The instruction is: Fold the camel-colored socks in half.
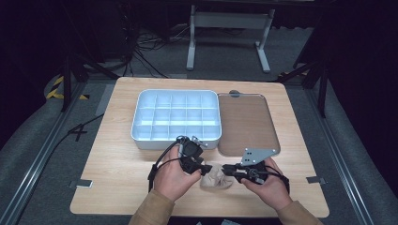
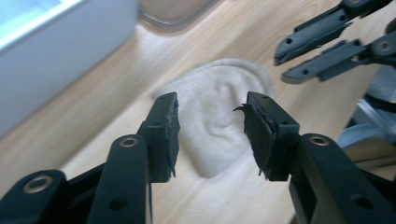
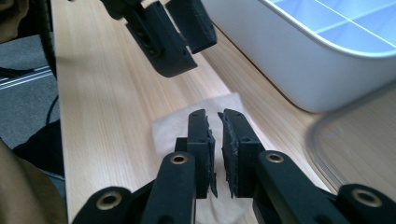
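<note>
Left tool (image 2: 210, 135) held with jaws well apart, nothing between the pads — poised just above a crumpled beige cloth (image 2: 219, 121) lying on the desk (image 2: 93, 112). In the high view, left tool (image 1: 191, 158) gripped in the left hand (image 1: 174, 176), pointing toward the cloth (image 1: 216, 178) just to its right.

Right tool (image 3: 216, 140) nearly closed, a narrow slit left between the pads; whether any fold of the cloth (image 3: 177, 126) is pinched there cannot be told. Seen from above, right tool (image 1: 230, 169) in the right hand (image 1: 267, 183), tips at the cloth's right edge, grey three-cornered plate on top.

Both tools facing each other across the cloth, close together near the desk's front edge.

Just beyond the left tool — a white compartment tray (image 1: 141, 136), divided into many small cells. Beyond the right tool, beside that tray, a flat brown serving tray (image 1: 246, 124) with a clear rim.
</note>
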